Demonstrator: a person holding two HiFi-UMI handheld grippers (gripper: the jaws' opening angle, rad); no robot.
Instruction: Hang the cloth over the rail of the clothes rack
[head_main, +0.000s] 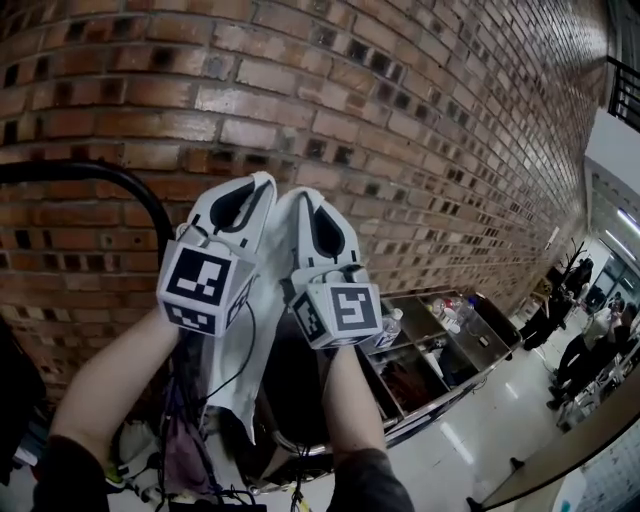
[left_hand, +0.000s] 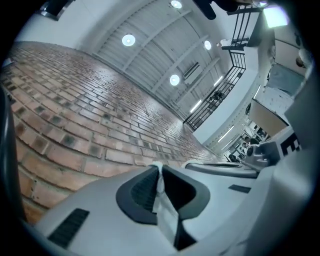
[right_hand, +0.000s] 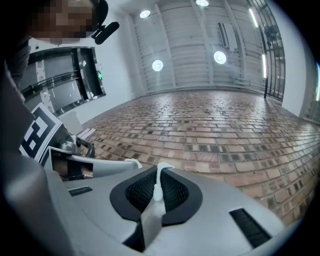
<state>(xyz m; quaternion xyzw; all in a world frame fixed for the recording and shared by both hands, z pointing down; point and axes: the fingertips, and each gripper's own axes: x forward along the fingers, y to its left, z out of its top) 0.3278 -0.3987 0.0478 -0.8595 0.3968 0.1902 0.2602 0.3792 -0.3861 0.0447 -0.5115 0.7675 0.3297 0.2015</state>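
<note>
Both grippers are raised side by side in front of the brick wall. My left gripper (head_main: 255, 185) is shut on an edge of the white cloth (head_main: 238, 365), which hangs down between and below the two marker cubes. My right gripper (head_main: 303, 200) is shut on the cloth too. In the left gripper view the cloth (left_hand: 162, 200) is pinched between the dark pads of my left gripper (left_hand: 159, 167). The right gripper view shows the same for my right gripper (right_hand: 162, 168), with a thin fold of cloth (right_hand: 151, 216) in it. The rack's black rail (head_main: 95, 175) curves at the left, just left of the grippers.
A brick wall (head_main: 420, 120) fills the background close ahead. A metal cart (head_main: 440, 350) with bottles and bins stands at the lower right. People (head_main: 580, 345) stand on the floor at the far right. Cables and clutter (head_main: 190, 470) lie below the arms.
</note>
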